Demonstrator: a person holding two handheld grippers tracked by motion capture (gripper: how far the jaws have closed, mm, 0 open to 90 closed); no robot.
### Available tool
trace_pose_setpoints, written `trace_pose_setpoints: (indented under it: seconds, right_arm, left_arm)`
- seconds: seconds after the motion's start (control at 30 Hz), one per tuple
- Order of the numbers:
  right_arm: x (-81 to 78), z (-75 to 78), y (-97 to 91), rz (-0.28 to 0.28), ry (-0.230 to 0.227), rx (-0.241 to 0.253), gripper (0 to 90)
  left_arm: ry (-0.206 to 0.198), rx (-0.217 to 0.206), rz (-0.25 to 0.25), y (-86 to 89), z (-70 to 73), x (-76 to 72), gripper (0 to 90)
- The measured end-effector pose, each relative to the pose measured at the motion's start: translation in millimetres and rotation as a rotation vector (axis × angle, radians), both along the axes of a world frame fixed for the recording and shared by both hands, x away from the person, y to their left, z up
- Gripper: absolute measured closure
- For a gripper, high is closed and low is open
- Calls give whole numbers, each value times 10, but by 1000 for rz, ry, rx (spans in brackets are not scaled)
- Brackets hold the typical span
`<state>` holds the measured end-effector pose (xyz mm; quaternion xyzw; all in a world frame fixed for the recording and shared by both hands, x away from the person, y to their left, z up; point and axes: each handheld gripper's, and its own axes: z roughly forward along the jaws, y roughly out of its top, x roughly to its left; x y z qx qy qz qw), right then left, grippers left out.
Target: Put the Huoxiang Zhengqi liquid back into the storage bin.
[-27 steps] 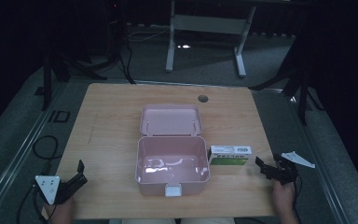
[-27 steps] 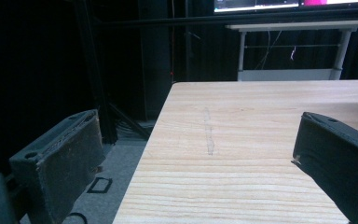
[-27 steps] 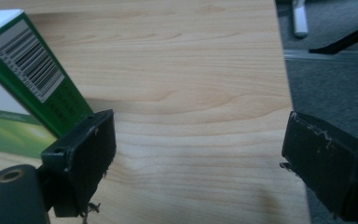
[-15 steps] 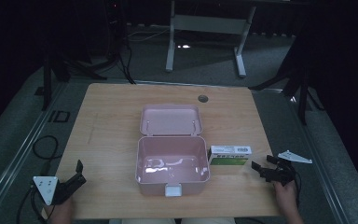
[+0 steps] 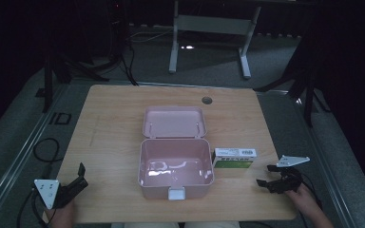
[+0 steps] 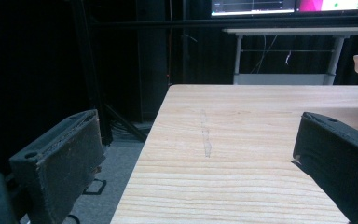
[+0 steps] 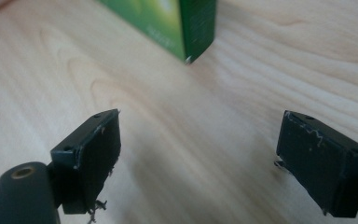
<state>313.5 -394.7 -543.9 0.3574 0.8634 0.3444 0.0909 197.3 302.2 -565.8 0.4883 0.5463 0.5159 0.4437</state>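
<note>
Lying on the wooden table [image 5: 109,123], just beside the right wall of the open pink box [image 5: 176,166], the green and white carton [image 5: 234,158] near the right gripper [image 5: 266,176], a little ahead of its tips and not touching them. Seen from the right gripper view, jaws wide apart with only bare wood between them, the carton's [image 7: 168,23] green corner above and slightly to the left. Left gripper [image 5: 80,176] far away at the near left corner, also wide, holding nothing.
</note>
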Motion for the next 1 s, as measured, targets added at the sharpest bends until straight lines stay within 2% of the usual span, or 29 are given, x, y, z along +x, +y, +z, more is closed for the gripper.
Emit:
trace_pose_setpoints:
  seconds: [0.03, 0.07, 0.13, 0.17, 0.23, 0.27, 0.33, 0.37, 0.43, 0.47, 0.5, 0.53, 0.57, 0.6, 0.63, 0.7, 0.77, 0.87, 0.93, 1.0]
  right_arm:
    - [-7, 17, 13, 38, 23, -31, 132]
    - [-7, 17, 13, 38, 23, -31, 132]
    - [-16, 37, 31, 71, 39, -64, 129]
    - [-28, 66, 55, 103, 55, -104, 128]
    - [-28, 76, 62, 113, 63, -115, 127]
    - [-35, 99, 78, 133, 65, -137, 126]
    - [-34, 136, 107, 162, 97, -163, 126]
    - [-30, 170, 144, 201, 119, -199, 126]
    - [-29, 181, 163, 210, 133, -214, 126]
    - [-30, 204, 194, 226, 133, -250, 126]
    - [-18, 235, 244, 253, 158, -282, 127]
    - [-18, 235, 244, 253, 158, -282, 127]
    - [-12, 261, 305, 281, 177, -329, 127]
    - [-12, 261, 305, 281, 177, -329, 127]
    - [-6, 283, 373, 312, 196, -379, 127]
    - [-3, 288, 399, 327, 210, -397, 126]
    - [2, 310, 513, 375, 236, -474, 126]
    - [5, 318, 537, 386, 241, -487, 127]
    - [15, 351, 650, 434, 276, -554, 127]
    - [17, 358, 701, 463, 297, -593, 127]
  left_arm:
    - [2, 1, -1, -1, -1, 1, 20]
    - [2, 1, -2, -1, 0, 1, 20]
    - [2, 1, -3, -2, -1, 1, 20]
    - [2, 1, -3, -2, -1, 0, 20]
    - [3, 2, -4, -2, -1, 1, 20]
    - [4, 2, -6, -2, -1, 1, 20]
    - [3, 3, -7, -4, -1, 3, 20]
    - [3, 2, -10, -4, -1, 3, 20]
    - [4, 2, -12, -4, -1, 3, 20]
    - [3, 0, -15, -3, 1, 1, 20]
    - [-2, 0, -16, -3, 1, -1, 20]
    - [-1, 1, -14, -4, 1, -1, 20]
    - [0, 0, -17, -3, 1, 0, 20]
    - [0, 0, -19, -3, 1, 0, 20]
    - [0, 3, -15, -6, 0, 1, 20]
    - [2, 2, -19, -6, 1, 2, 20]
    - [1, 1, -22, -5, 1, 1, 20]
    - [2, 3, -19, -5, 1, 1, 20]
    - [3, 2, -22, -4, 1, 2, 20]
    - [3, 2, -22, -6, 0, 4, 20]
